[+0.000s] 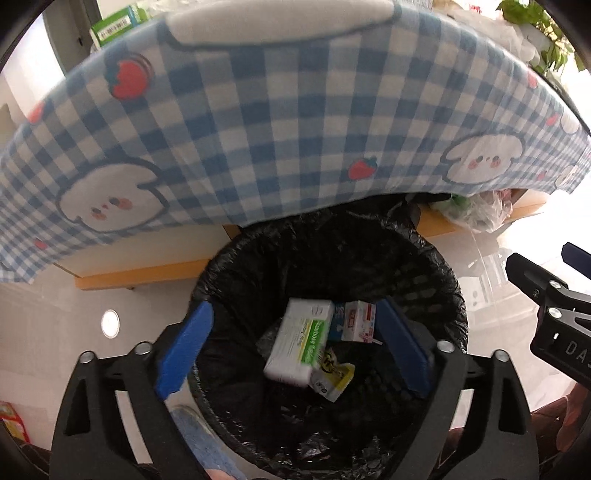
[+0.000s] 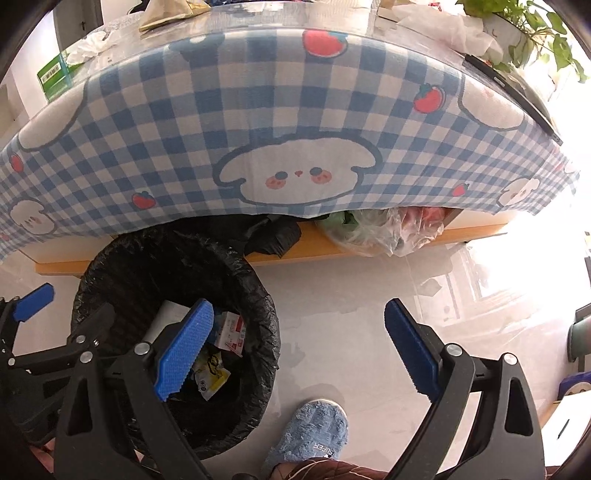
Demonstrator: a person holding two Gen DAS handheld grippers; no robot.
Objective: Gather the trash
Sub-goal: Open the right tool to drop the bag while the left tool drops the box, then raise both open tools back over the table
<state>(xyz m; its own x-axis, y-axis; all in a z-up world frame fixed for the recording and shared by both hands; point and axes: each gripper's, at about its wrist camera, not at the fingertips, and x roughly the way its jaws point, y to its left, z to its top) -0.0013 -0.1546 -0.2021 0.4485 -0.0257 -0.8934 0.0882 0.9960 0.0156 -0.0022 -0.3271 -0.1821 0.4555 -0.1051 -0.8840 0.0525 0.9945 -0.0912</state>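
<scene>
A black-lined trash bin (image 1: 436, 273) stands on the floor under the table edge. Inside lie a white and green box (image 1: 299, 343), a small white carton (image 1: 356, 319) and a yellow wrapper (image 1: 334, 374). My left gripper (image 1: 291, 350) is open and empty, held right above the bin's mouth. My right gripper (image 2: 295, 354) is open and empty, over the floor to the right of the bin (image 2: 255, 288). The small carton (image 2: 231, 328) and the wrapper (image 2: 212, 373) also show in the right wrist view. The left gripper (image 2: 33, 299) appears at that view's left edge.
A table with a blue checked cloth (image 2: 258, 118) hangs over the bin. On it are a green box (image 2: 55, 74), crumpled tissues (image 2: 90, 46), a brown paper bag (image 2: 170, 11) and a plant (image 2: 528, 29). A clear plastic bag (image 2: 388, 229) lies on the low shelf. My blue slipper (image 2: 314, 432) is by the bin.
</scene>
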